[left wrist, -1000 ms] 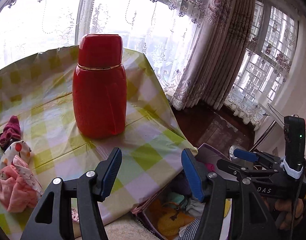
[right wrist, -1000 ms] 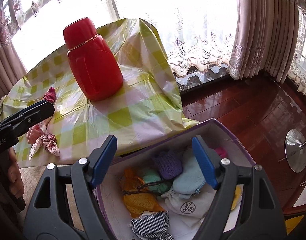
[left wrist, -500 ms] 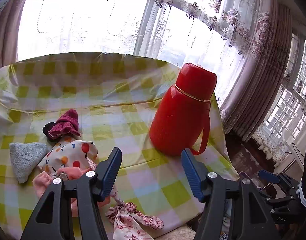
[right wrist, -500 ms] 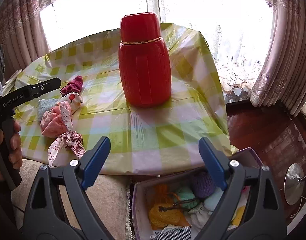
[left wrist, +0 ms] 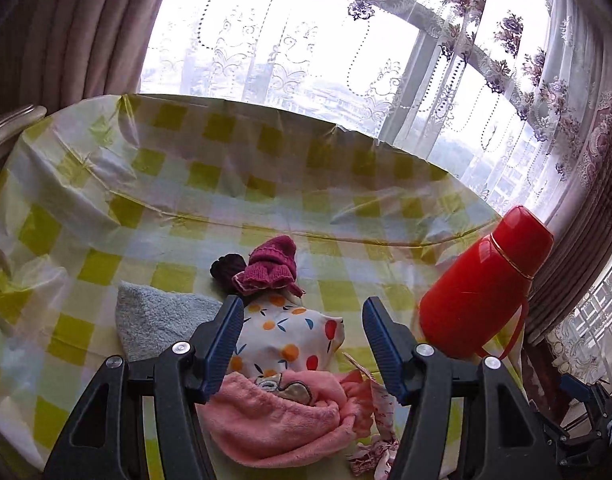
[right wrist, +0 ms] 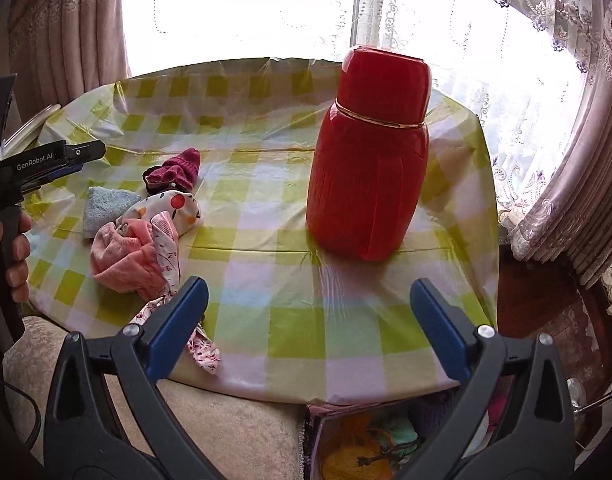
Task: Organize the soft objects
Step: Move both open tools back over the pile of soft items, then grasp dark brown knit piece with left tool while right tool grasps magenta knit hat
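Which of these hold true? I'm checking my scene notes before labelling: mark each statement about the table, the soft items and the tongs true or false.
1. The red flask stands upright on the checked tablecloth. True.
2. The left tongs are clamped on the pink cloth. False: they are open above the pile, gripping nothing.
3. The maroon knit item lies beyond the fruit-print cloth in the left wrist view. True.
4. The box of soft things sits on the table. False: it sits below the table's near edge.
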